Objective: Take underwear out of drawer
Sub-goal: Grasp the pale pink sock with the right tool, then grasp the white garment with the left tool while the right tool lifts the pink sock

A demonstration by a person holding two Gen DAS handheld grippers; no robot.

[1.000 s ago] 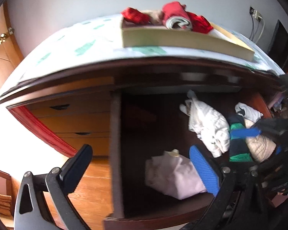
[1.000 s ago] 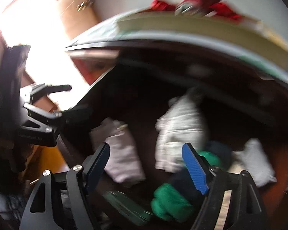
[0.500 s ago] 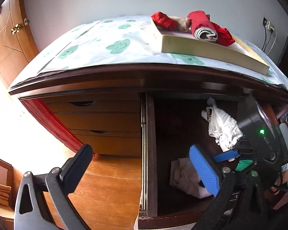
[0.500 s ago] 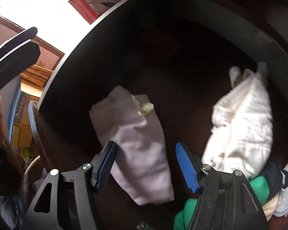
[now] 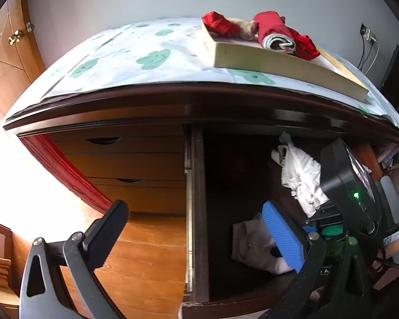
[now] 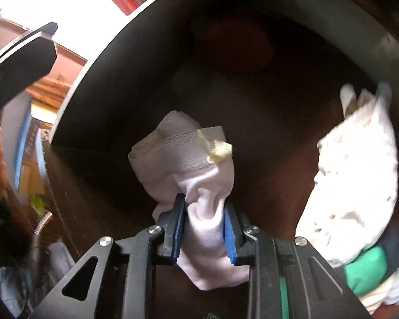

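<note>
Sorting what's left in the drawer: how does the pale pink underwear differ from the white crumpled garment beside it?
The pale pink underwear is smooth and folded, with a small yellowish bow; the white crumpled garment looks textured and rumpled, with no bow visible. The right gripper has just closed on the pink piece; the white one lies untouched. The white one looks larger. Both lie in the open drawer.

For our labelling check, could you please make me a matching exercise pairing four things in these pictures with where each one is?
Things:
1. pale underwear
2. red cloth
3. white garment
4. left claw

Places:
A. loose in the drawer
B. on the board on the dresser top
C. pinched in the right claw
D. open above the drawer's side

Pairs: 1-C, 2-B, 3-A, 4-D
</note>
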